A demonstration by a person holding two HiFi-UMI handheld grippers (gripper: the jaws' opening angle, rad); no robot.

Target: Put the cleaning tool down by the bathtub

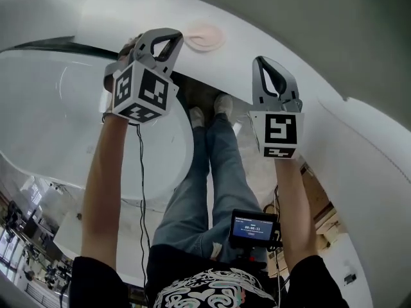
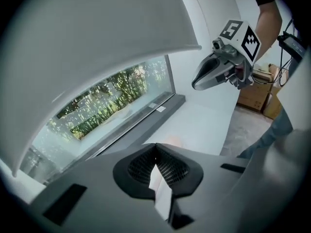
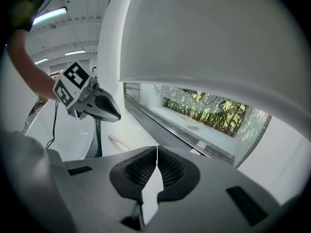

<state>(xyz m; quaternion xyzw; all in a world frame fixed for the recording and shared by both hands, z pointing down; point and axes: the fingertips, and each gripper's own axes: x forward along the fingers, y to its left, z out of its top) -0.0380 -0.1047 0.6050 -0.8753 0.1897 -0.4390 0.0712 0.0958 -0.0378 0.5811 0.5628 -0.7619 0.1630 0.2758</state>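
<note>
A pale pink round cleaning pad (image 1: 204, 36) lies on the white ledge (image 1: 282, 31) beyond the bathtub (image 1: 70, 114). In the left gripper view it shows as a faint pink patch (image 2: 174, 140) just past the jaw tips. My left gripper (image 1: 168, 42) hangs shut and empty over the tub's far rim, a little short of the pad. My right gripper (image 1: 264, 66) is shut and empty too, held to the right at about the same height. Each gripper view shows the other gripper: the right one (image 2: 199, 84) and the left one (image 3: 114, 114).
A long window with green bamboo behind it (image 2: 112, 101) runs along the ledge. A dark standing pipe (image 3: 98, 137) rises by the tub. Cardboard boxes (image 2: 255, 89) sit on the floor at right. My legs in jeans (image 1: 212, 178) stand beside the tub.
</note>
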